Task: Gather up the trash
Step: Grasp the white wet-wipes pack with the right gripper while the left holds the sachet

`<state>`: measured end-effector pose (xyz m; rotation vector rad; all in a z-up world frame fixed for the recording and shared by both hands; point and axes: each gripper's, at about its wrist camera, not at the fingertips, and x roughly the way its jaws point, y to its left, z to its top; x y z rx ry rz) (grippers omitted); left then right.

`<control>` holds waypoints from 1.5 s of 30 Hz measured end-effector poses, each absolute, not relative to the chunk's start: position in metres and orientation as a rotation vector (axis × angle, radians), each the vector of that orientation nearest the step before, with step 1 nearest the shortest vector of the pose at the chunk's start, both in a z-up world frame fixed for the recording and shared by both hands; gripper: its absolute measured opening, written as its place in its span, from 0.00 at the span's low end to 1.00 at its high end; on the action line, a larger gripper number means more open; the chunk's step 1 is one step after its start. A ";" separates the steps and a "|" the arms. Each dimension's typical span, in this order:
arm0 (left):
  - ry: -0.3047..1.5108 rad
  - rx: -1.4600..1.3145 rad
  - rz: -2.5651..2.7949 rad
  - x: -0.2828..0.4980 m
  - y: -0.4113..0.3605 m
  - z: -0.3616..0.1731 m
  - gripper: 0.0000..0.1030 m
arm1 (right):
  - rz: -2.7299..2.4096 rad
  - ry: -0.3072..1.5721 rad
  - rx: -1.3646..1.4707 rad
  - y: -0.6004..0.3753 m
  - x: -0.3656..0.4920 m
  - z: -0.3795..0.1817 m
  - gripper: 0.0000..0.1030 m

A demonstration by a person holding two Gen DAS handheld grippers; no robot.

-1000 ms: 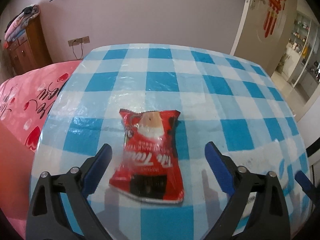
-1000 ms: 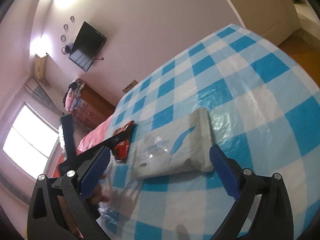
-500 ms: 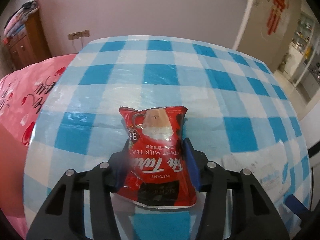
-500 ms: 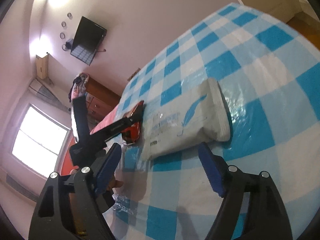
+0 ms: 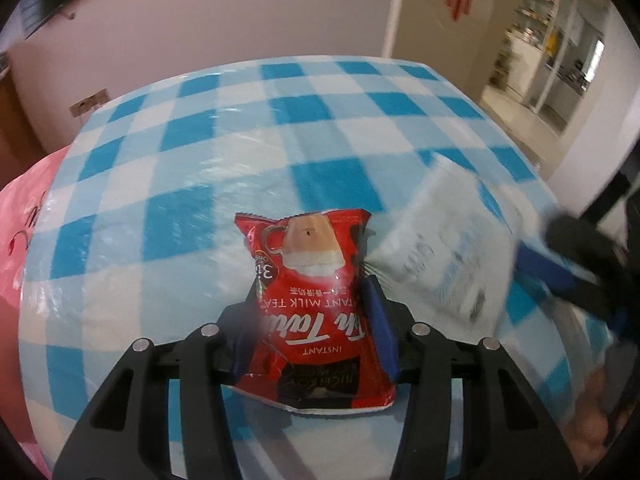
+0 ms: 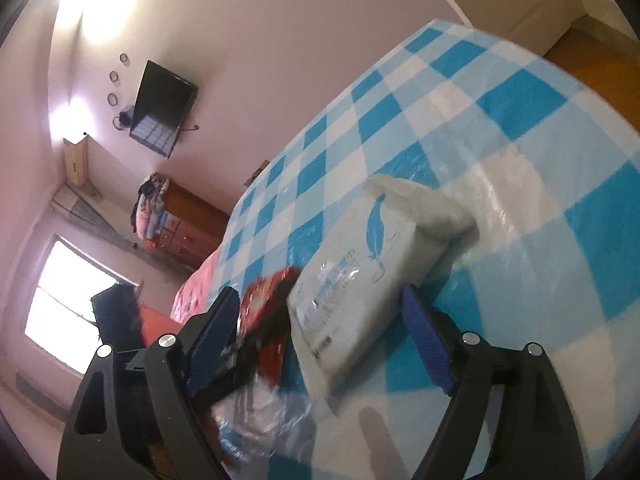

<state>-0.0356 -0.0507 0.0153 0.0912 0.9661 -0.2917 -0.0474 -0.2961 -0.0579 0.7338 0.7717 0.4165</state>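
Got the milk tea packet [image 5: 312,304]

My left claw [image 5: 310,336] pinches it; right claw [image 6: 320,332] gapes around the white pack [image 6: 372,272].

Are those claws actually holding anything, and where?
The left gripper pinches the red milk tea packet by its lower side edges. The right gripper holds nothing; its jaws straddle the white pack.

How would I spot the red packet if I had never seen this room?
Look at the table with the blue-and-white checked cloth. Near its front edge, the left gripper is shut on a red milk tea sachet, right beside a white tissue pack. The sachet is the only red item, smaller than the pack, showing a cup picture and "INSTANT MILK TEA" lettering.
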 end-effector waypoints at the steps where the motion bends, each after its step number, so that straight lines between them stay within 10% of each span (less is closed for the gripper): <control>1: 0.967 0.095 -0.310 -0.040 -0.055 0.015 0.49 | 0.411 0.771 0.722 -0.297 -0.044 -0.056 0.88; 45: 0.934 -0.135 -0.358 -0.068 -0.007 0.022 0.43 | 0.118 0.877 0.037 -0.232 0.001 -0.057 0.93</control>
